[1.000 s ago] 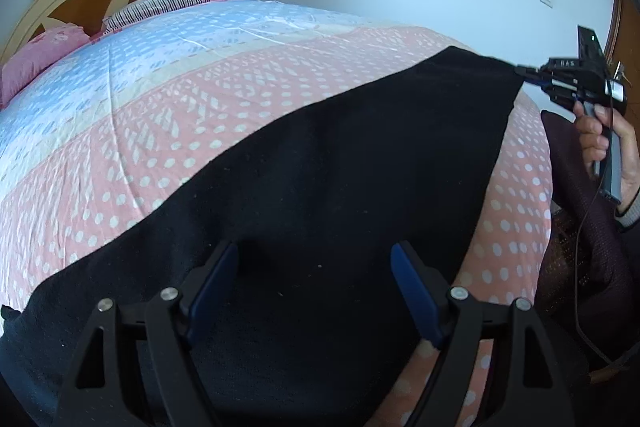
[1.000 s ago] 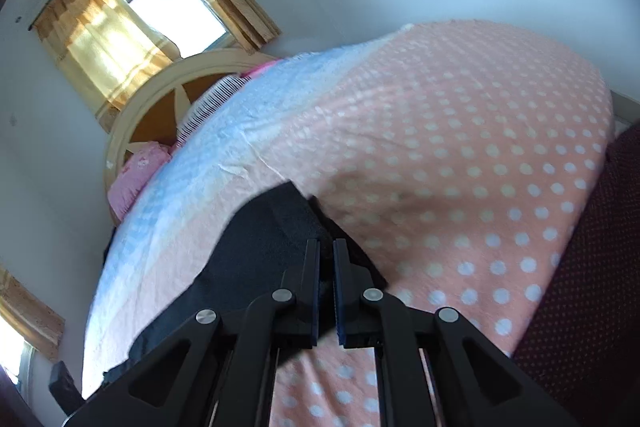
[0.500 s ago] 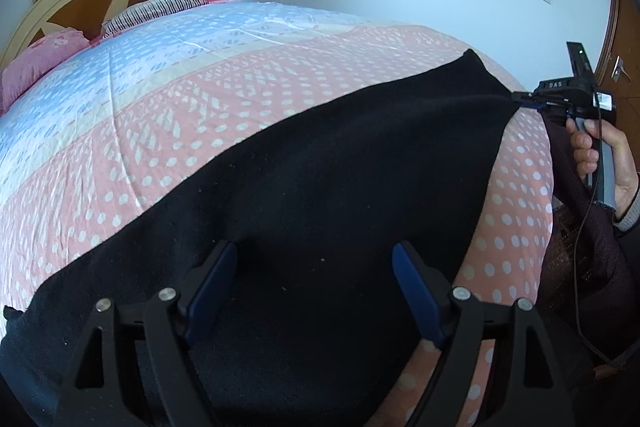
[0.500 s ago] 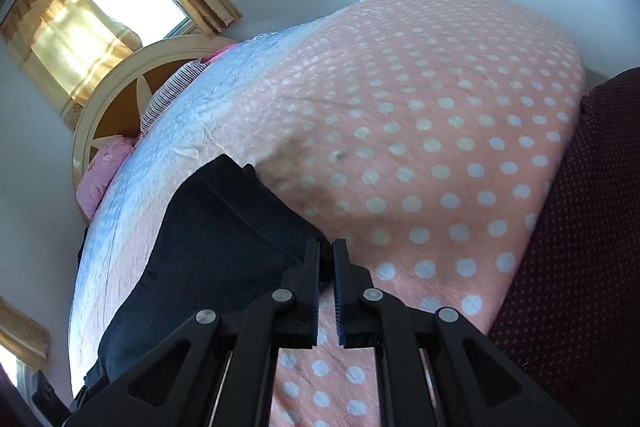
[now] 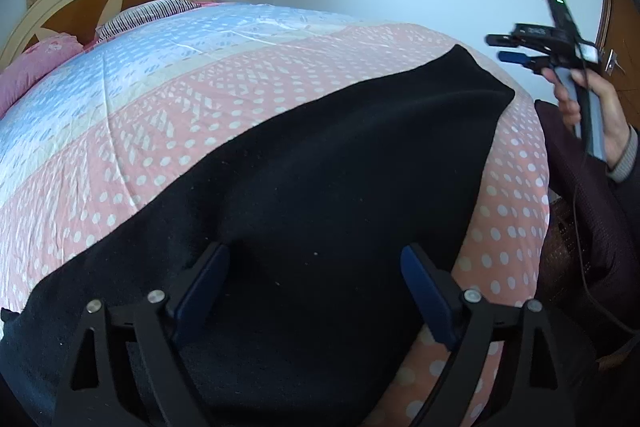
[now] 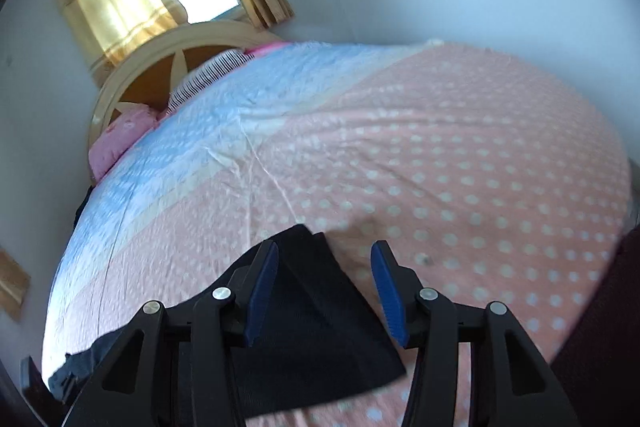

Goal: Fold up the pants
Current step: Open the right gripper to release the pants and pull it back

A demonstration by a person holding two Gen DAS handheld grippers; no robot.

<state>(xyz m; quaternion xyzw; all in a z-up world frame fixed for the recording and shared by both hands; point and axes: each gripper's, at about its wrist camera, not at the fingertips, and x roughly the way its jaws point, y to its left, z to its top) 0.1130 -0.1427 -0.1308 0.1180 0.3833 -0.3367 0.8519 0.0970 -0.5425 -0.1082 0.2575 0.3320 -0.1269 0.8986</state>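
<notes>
Left wrist view: black pants [image 5: 320, 187] spread flat across the pink dotted quilt [image 5: 160, 131], far corner near the bed's right edge. Left gripper [image 5: 316, 287] low over the near cloth, jaws wide and widened a little more just now, nothing pinched between the blue pads [image 5: 204, 283]. Right gripper [image 5: 516, 49] now lifted clear of the far corner it pinched a second ago, held in a hand [image 5: 592, 107] off the bedside, pads apart in open air. Right wrist view: right gripper [image 6: 324, 291] backed off and above the pants [image 6: 320, 315], jaws just sprung from tight shut to partly open, corner released and lying flat on the quilt [image 6: 440, 167] below the gap, picture blurred. Likely meaning: stretch-and-smooth step finished, cloth laid out, both claws free to regrip for the first fold.
</notes>
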